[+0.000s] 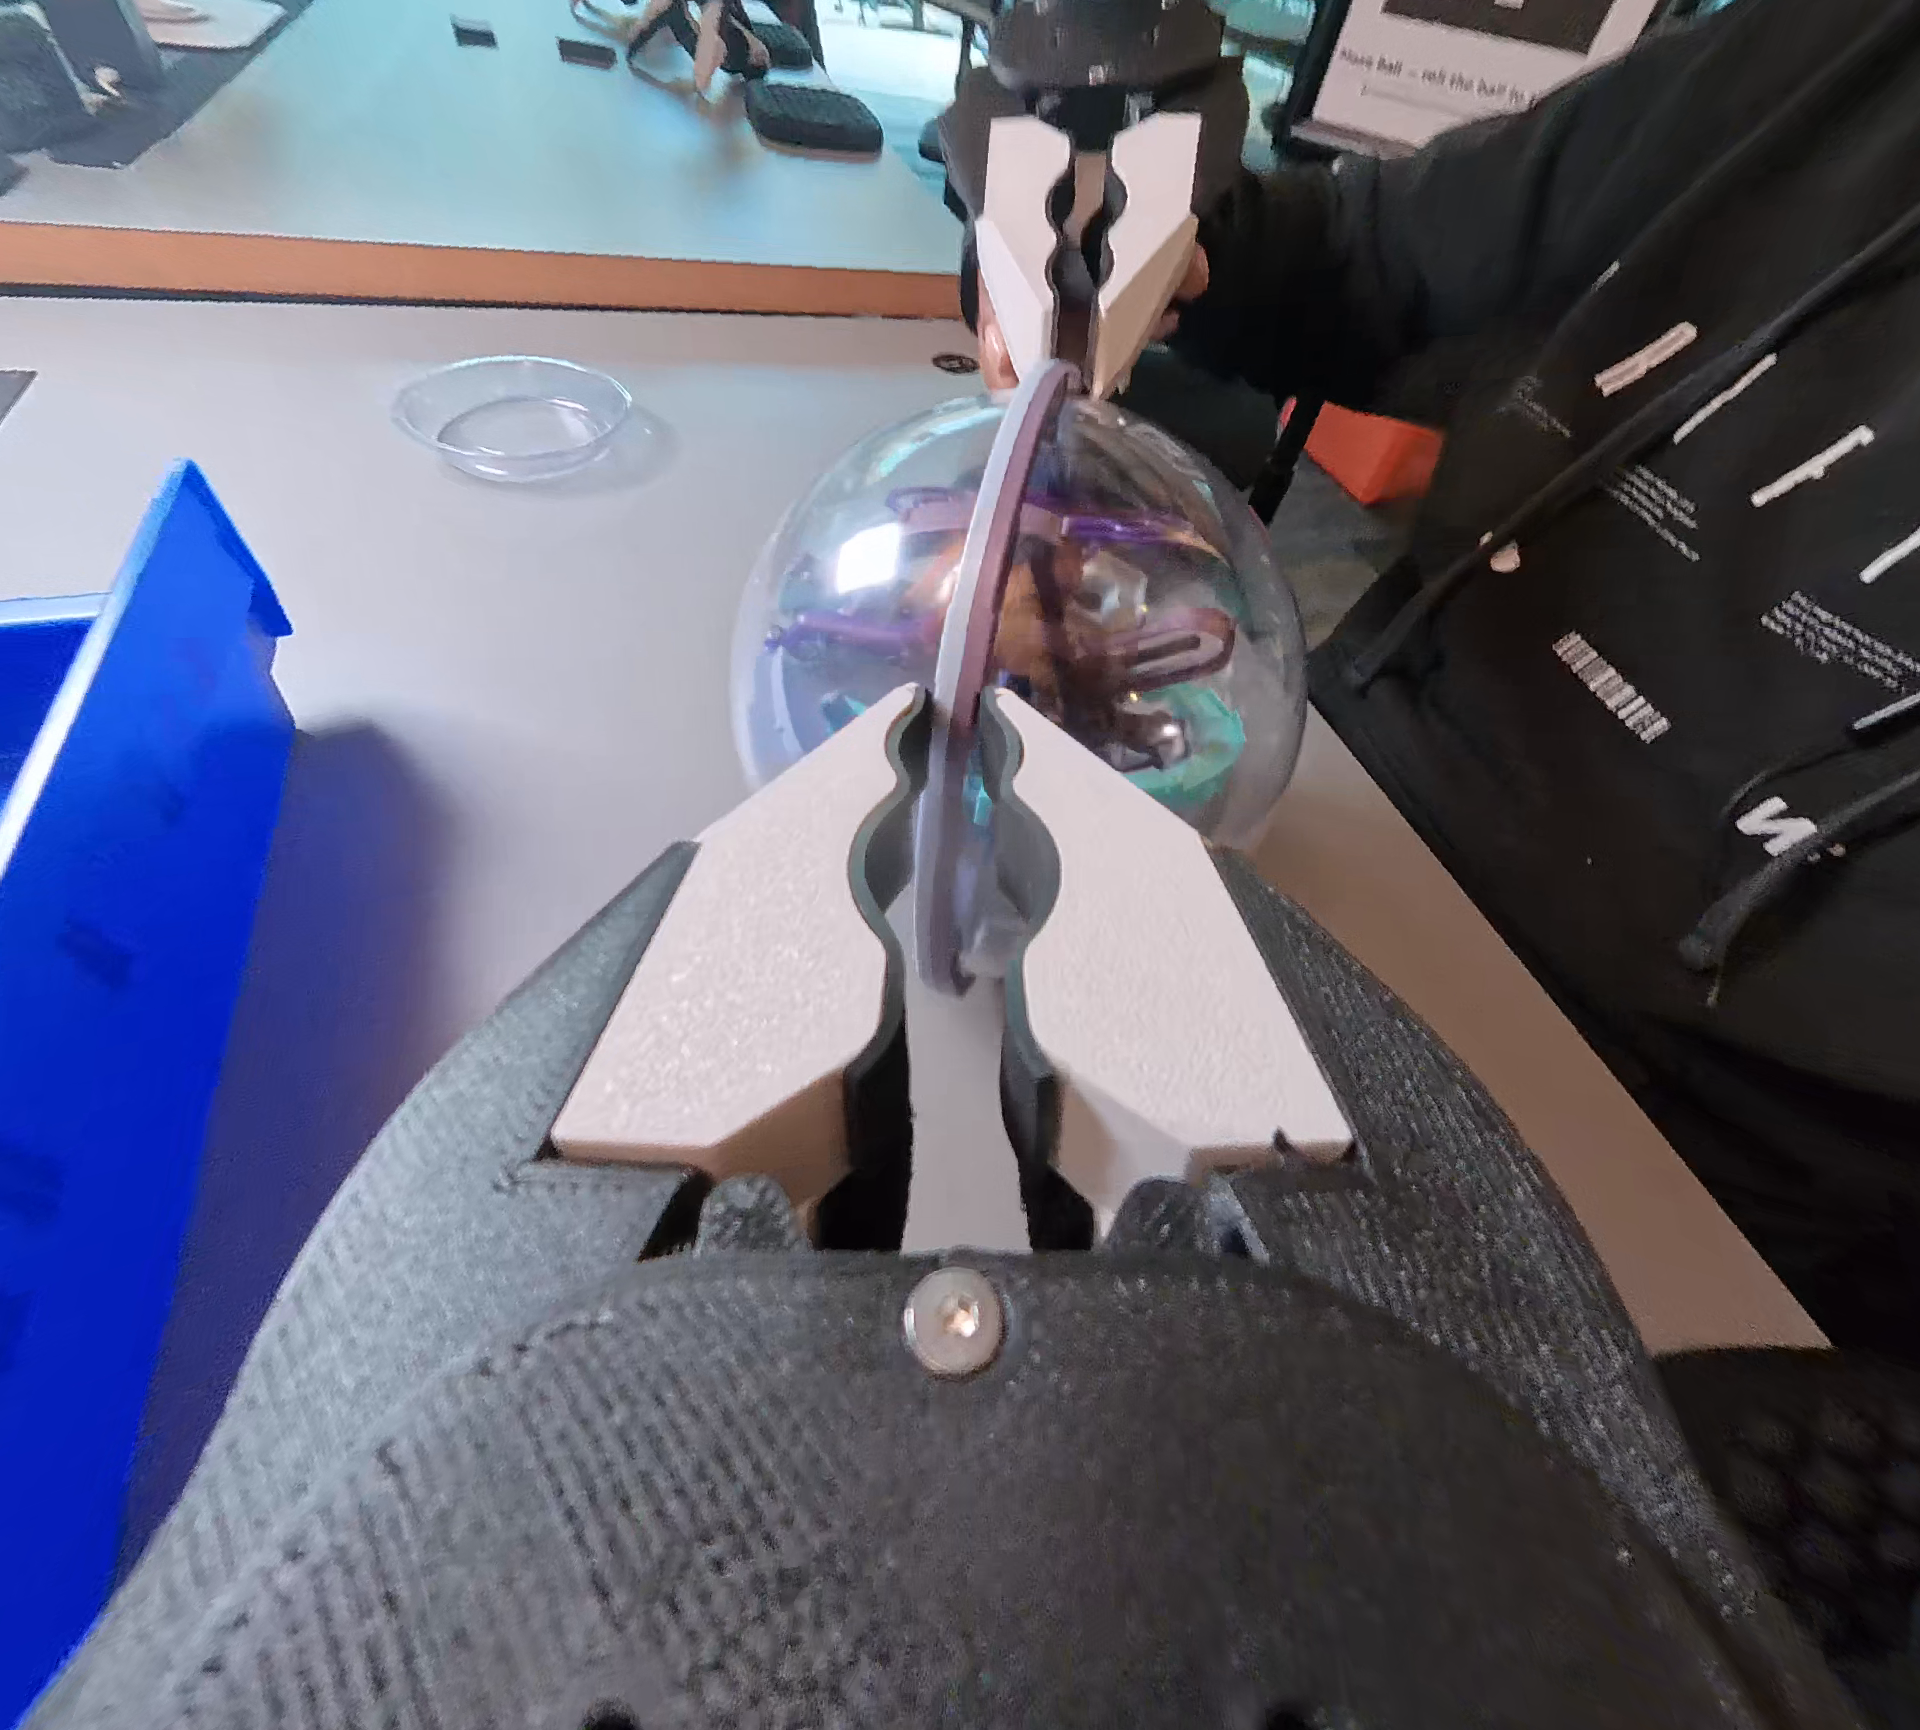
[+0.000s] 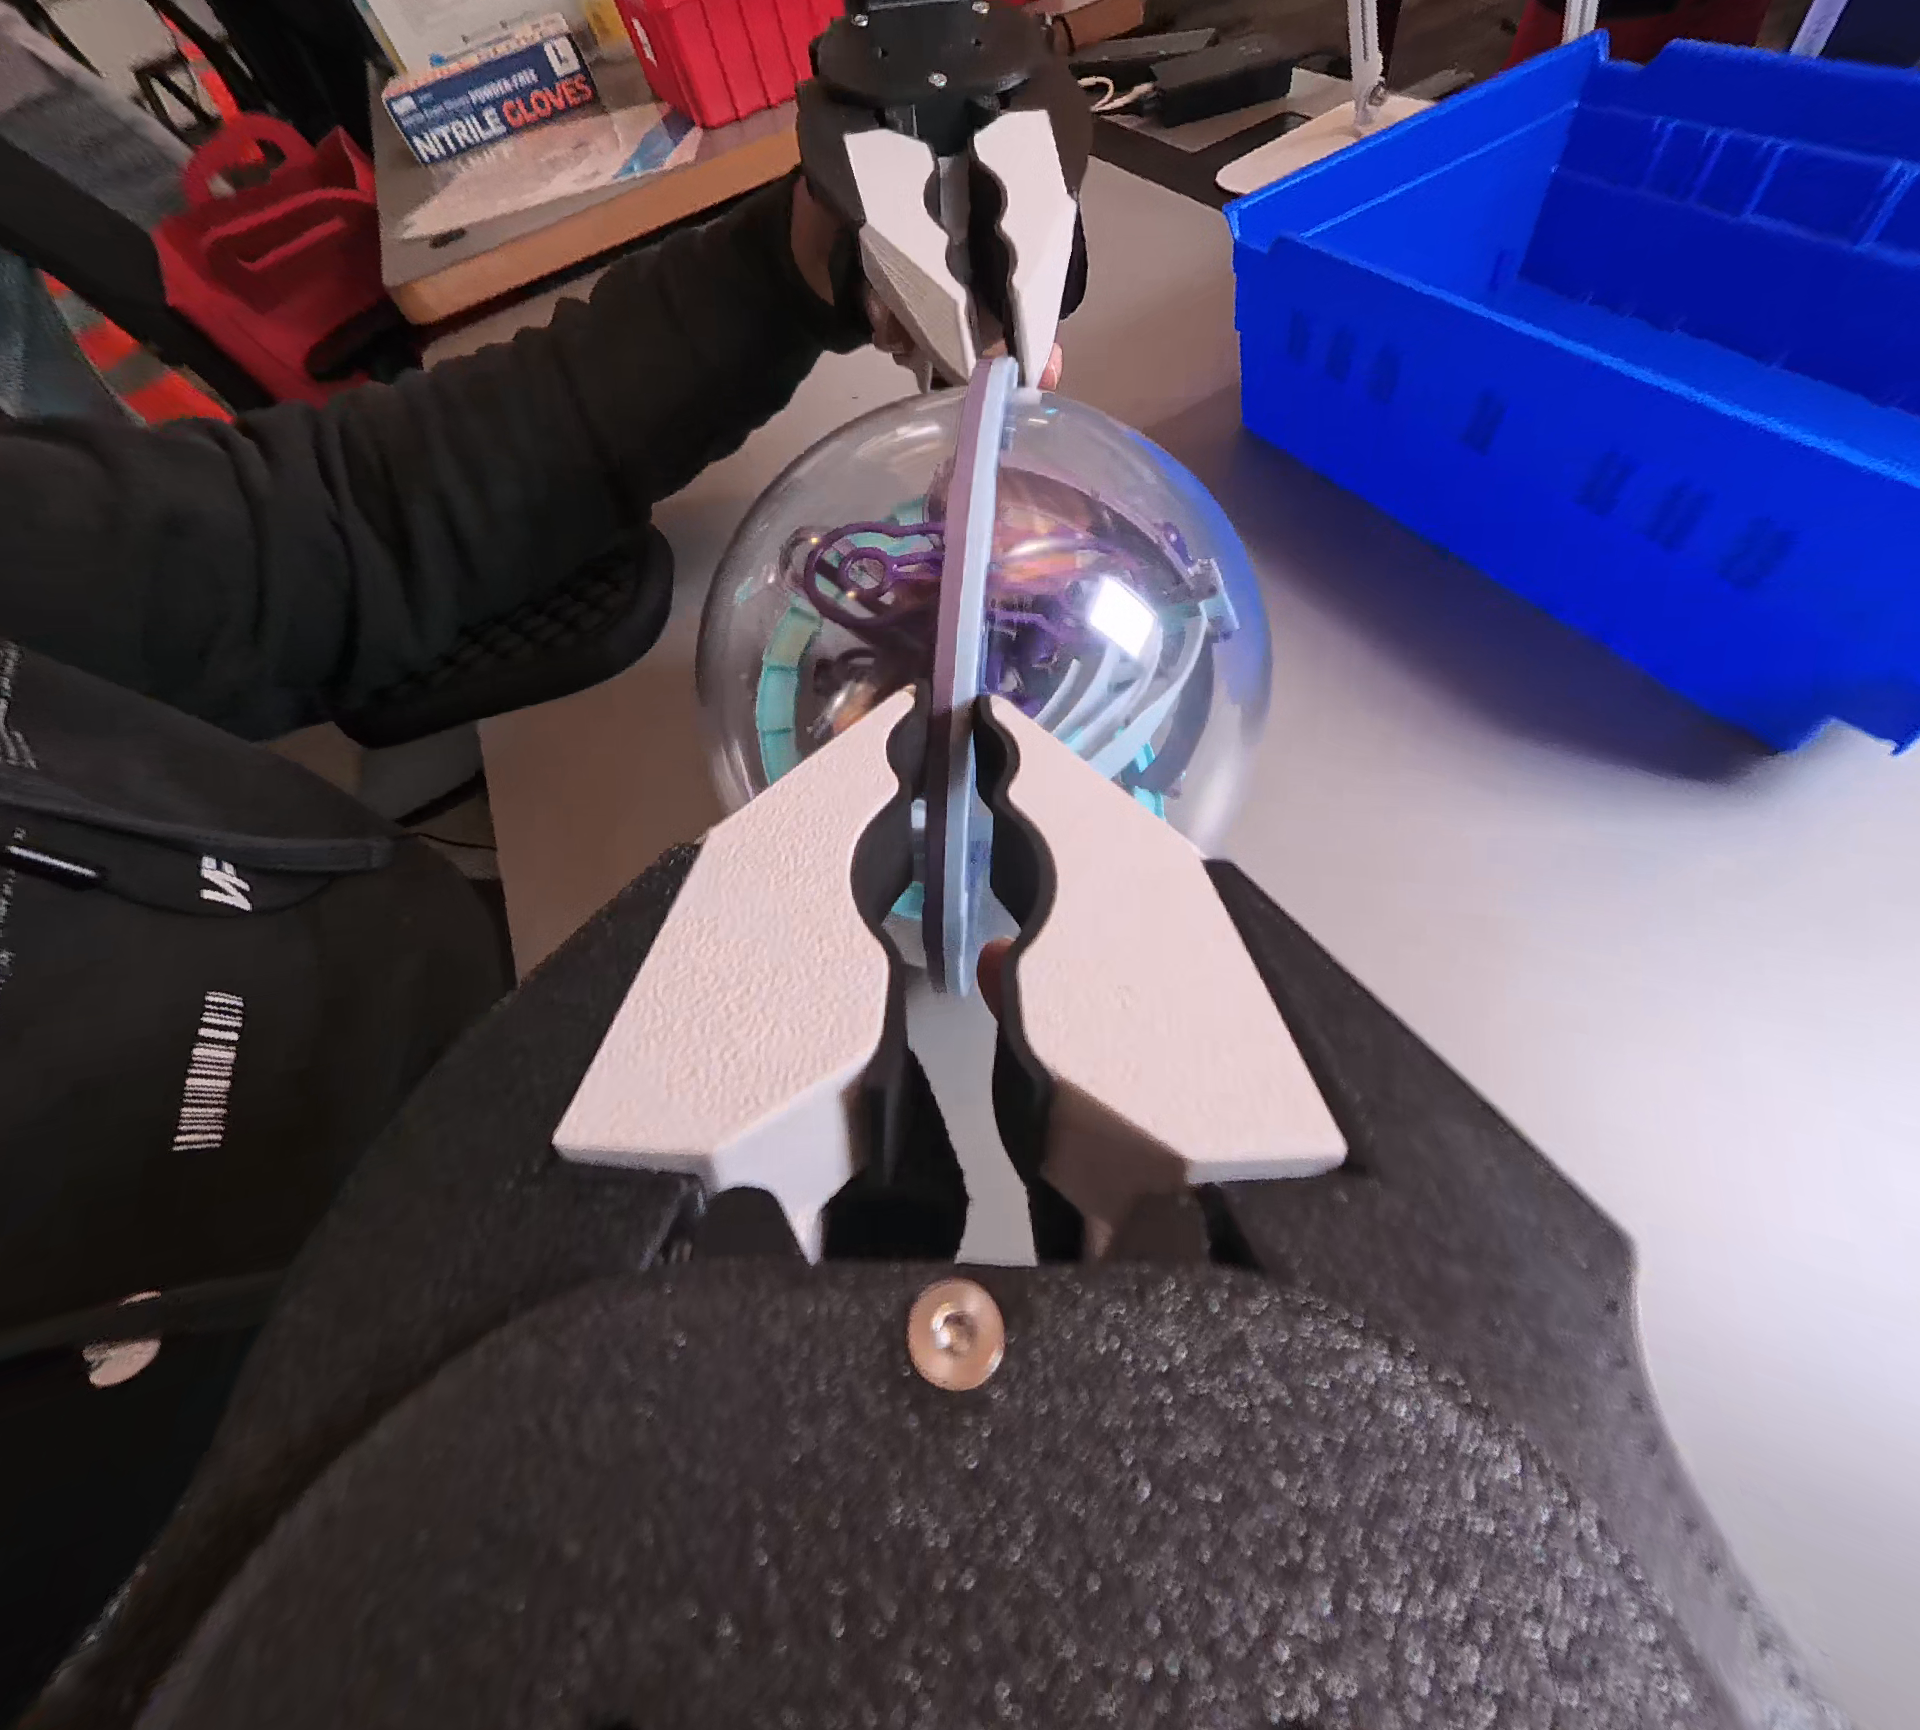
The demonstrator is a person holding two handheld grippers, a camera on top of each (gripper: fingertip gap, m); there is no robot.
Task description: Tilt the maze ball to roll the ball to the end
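Clear plastic sphere, the maze ball [image 1: 1023, 610], with purple and teal tracks inside and a thin flat ring around its middle, standing edge-on to the camera.

Left wrist view:
- Left gripper [image 1: 958, 714]: white fingers with black wavy pads, pinching the near edge of the ring.
- Right gripper [image 1: 1070, 376]: seen at the far side, pointing back toward the camera, its tips clamped on the opposite edge of the ring.
- Maze ball: held between the two grippers, above the pale table [image 1: 540, 641] near its front edge; whether it touches the table cannot be told.
- Small ball inside the maze: cannot be made out.
- Clear shallow dish [image 1: 512, 430]: on the table, well apart from the ball, to the left.
- Blue bin [image 1: 125, 745]: at the left edge of the frame.
- Person in a black hooded top [image 1: 1662, 537]: at the right.

Right wrist view:
- Right gripper [image 2: 948, 709]: fingers closed on the near edge of the ring.
- Left gripper [image 2: 1000, 371]: opposite, tips nipping the far edge.
- Maze ball [image 2: 831, 600]: between them, over the table [image 2: 1455, 953].
- Blue bin [image 2: 1558, 392]: with dividers, on the table to the right.
- Black sleeve [image 2: 416, 517]: reaching in from the left.
- Red bin [image 2: 727, 7]: on a farther table behind.
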